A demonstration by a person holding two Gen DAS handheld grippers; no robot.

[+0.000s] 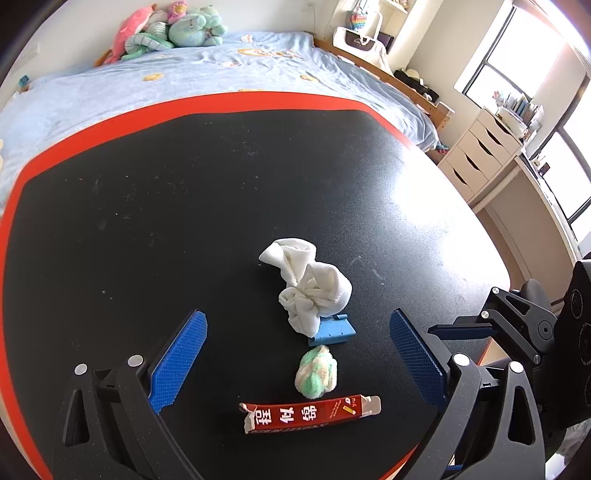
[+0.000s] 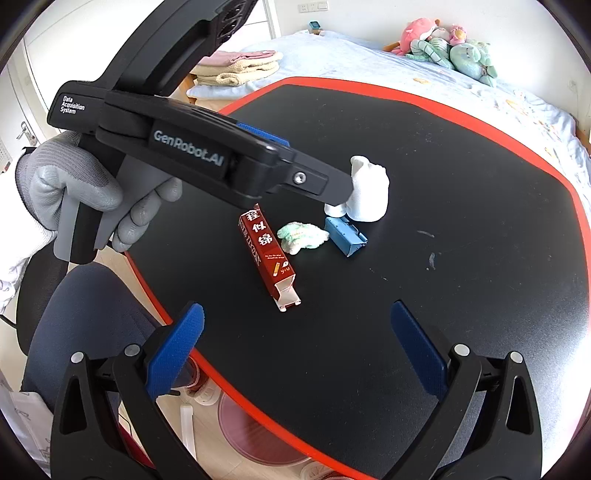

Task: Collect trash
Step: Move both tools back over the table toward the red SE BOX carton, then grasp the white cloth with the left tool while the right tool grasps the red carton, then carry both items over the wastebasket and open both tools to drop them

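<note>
Several bits of trash lie together on the black table [image 1: 147,221]: a red carton with white Chinese characters [image 1: 310,412] [image 2: 266,251], a green-and-cream fluffy wad [image 1: 316,372] [image 2: 303,236], a small blue box [image 1: 332,330] [image 2: 345,236] and a crumpled white cloth [image 1: 308,286] [image 2: 369,192]. My left gripper [image 1: 297,358] is open above them, its pads on either side of the wad and carton, not touching. My right gripper [image 2: 297,349] is open and empty over the table's near edge, short of the carton. The left gripper's body [image 2: 192,147] hides part of the cloth.
The table has a red rim [image 2: 461,107]. A bed [image 1: 184,74] with plush toys [image 1: 170,29] lies behind it. White drawers [image 1: 480,155] stand at the right. A blue chair [image 2: 85,314] and a pink bin [image 2: 258,435] sit below the table's near edge.
</note>
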